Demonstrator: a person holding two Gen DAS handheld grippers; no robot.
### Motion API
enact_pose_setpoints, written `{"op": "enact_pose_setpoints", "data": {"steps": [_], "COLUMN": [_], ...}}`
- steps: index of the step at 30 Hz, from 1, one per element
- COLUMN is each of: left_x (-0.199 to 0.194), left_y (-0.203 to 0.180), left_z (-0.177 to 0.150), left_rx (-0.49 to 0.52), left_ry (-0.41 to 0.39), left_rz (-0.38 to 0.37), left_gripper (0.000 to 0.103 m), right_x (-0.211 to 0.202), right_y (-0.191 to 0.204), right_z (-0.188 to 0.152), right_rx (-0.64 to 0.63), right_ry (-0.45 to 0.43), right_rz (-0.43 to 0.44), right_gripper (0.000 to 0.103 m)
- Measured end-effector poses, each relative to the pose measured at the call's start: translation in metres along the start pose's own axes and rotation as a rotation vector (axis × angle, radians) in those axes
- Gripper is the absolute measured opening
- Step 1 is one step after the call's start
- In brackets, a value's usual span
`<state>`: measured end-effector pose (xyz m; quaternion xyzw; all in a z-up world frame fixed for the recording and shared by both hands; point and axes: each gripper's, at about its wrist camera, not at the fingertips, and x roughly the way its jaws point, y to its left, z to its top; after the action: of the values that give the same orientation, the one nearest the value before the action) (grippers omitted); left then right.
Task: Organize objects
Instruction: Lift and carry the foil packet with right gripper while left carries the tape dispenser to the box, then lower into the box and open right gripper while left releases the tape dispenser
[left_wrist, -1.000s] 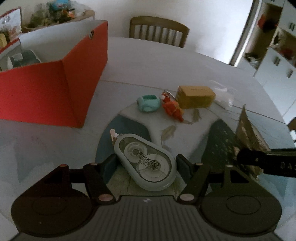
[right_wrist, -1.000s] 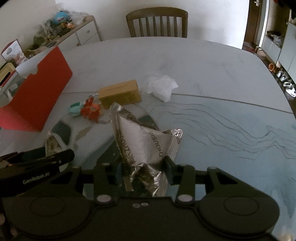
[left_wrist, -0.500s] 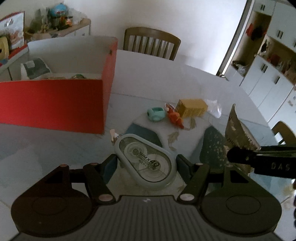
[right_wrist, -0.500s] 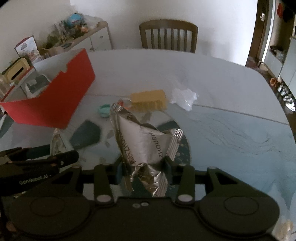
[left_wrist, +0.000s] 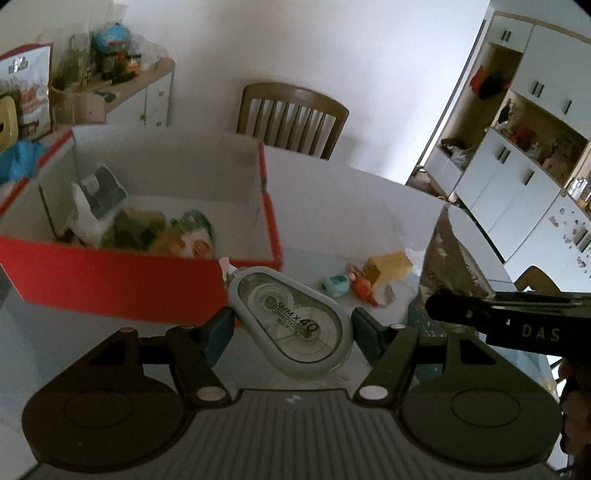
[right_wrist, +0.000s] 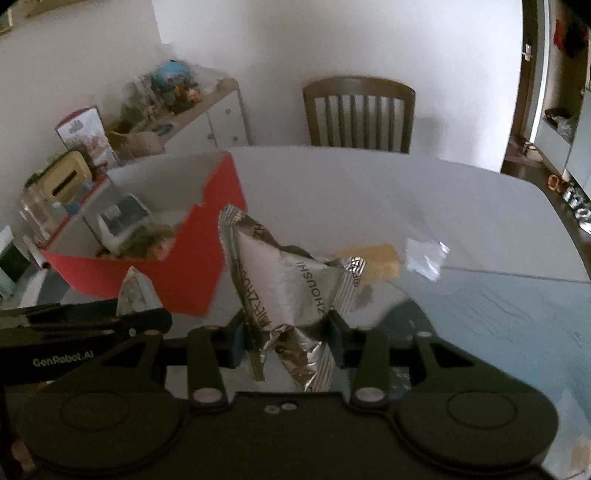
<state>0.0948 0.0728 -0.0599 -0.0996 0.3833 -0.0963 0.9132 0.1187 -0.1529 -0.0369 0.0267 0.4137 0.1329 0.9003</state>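
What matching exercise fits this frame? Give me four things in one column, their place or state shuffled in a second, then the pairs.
Things:
1. correction tape
2. foil packet
3. yellow box
4. red box

Place or state:
A. lying on the table beside the small toys
B. held in the left gripper
C. open on top, with packets inside
D. held in the right gripper

Pairs: 1-B, 2-D, 3-A, 4-C
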Motion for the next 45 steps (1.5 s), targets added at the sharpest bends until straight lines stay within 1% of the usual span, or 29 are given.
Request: {"op": "enact_pose_setpoints", "data": {"steps": [6, 13, 16, 18, 20, 22, 26, 29, 32, 34, 37, 45], "left_x": [-0.016, -0.018, -0.014, -0.010, -0.007, -0.001, 0.011, 0.021, 0.035, 0.046, 0.066, 0.113], "left_y": [0.031, 0.069, 0.083, 0.094, 0.100, 0.105, 0.114, 0.119, 0.125, 0.127, 0.129, 0.133], "left_z": [0.024, 0.059, 0.078, 0.093, 0.105, 0.116, 0.135, 0.147, 0.158, 0.163, 0.166, 0.156], "left_rx": [0.045, 0.088, 0.094, 0.076, 0.083, 0.107, 0.119, 0.134, 0.133, 0.152, 0.166, 0.172], "left_ry": [-0.042, -0.089, -0.090, -0.083, -0.096, -0.109, -0.116, -0.121, -0.109, -0.094, -0.047, 0.075], "left_rz": [-0.003, 0.031, 0.042, 0.034, 0.031, 0.047, 0.056, 0.069, 0.072, 0.075, 0.073, 0.073], "left_gripper": [0.070, 0.070, 0.070, 0.070, 0.070, 0.070, 0.070, 0.070, 0.070, 0.070, 0.070, 0.070], "right_x": [0.004, 0.012, 0.020, 0.025, 0.031, 0.039, 0.055, 0.071, 0.087, 0.099, 0.115, 0.146], "right_y": [0.038, 0.082, 0.100, 0.110, 0.120, 0.129, 0.150, 0.164, 0.177, 0.184, 0.194, 0.210], "right_z": [0.022, 0.047, 0.057, 0.062, 0.066, 0.069, 0.072, 0.072, 0.073, 0.073, 0.073, 0.067], "right_rx": [-0.035, -0.119, -0.151, -0.171, -0.192, -0.216, -0.291, -0.347, -0.408, -0.436, -0.474, -0.543], "right_ry": [-0.032, -0.079, -0.090, -0.095, -0.099, -0.094, -0.085, -0.063, -0.036, -0.010, 0.027, 0.110], "right_rz": [0.039, 0.058, 0.060, 0.058, 0.055, 0.052, 0.040, 0.036, 0.035, 0.029, 0.023, 0.006], "right_gripper": [0.042, 0.042, 0.042, 0.042, 0.042, 0.042, 0.042, 0.042, 0.042, 0.042, 0.042, 0.042]}}
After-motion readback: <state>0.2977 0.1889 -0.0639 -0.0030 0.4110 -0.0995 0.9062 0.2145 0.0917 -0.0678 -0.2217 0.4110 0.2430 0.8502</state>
